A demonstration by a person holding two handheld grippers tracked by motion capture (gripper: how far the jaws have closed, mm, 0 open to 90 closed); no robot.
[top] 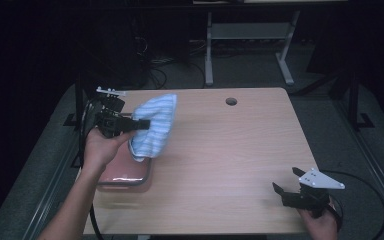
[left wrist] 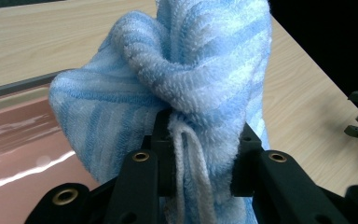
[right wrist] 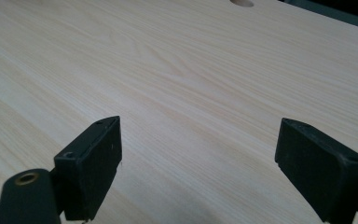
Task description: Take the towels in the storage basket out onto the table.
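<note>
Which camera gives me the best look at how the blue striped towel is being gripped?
The left gripper view: the left gripper has its jaws pinched on a bunched fold of the towel. The high view shows the towel small, hanging over the pink tray.

No writing, label, brand mark, number or sign can be read anywhere in these views. The striped blue towel (left wrist: 191, 70), the pink tray (top: 125, 172) and the wooden counter (top: 230, 150) all carry plain surfaces, and the black tool parts bear no legible marking
</note>
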